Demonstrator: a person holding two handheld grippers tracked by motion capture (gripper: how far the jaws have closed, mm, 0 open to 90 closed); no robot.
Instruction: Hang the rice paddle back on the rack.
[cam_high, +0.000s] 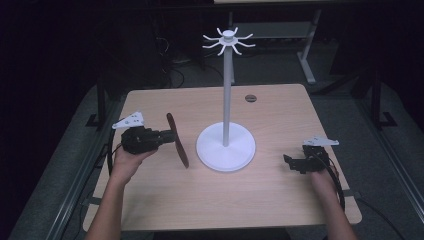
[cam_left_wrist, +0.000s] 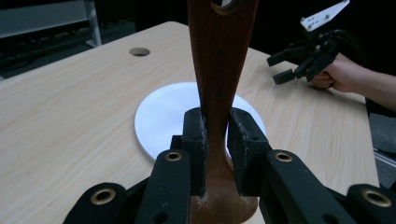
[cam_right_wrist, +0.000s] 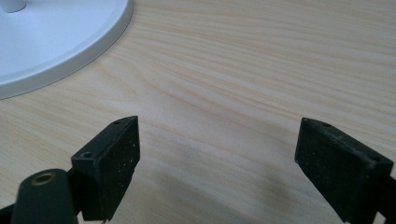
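A left gripper (cam_high: 167, 136) clamps a brown wooden spoon (cam_high: 177, 140), left of the white hook stand (cam_high: 226, 146); its own view reveals the handle's hole, while the right gripper (cam_right_wrist: 217, 163) hovers agape over bare table (cam_right_wrist: 261, 70)

Dim, dark surroundings; table (cam_high: 280, 190) evenly lit from above, soft shadows, close gripper parts blurred.

Left gripper (cam_high: 167, 136) clamped closed; right gripper (cam_right_wrist: 217, 163) spread wide, low.
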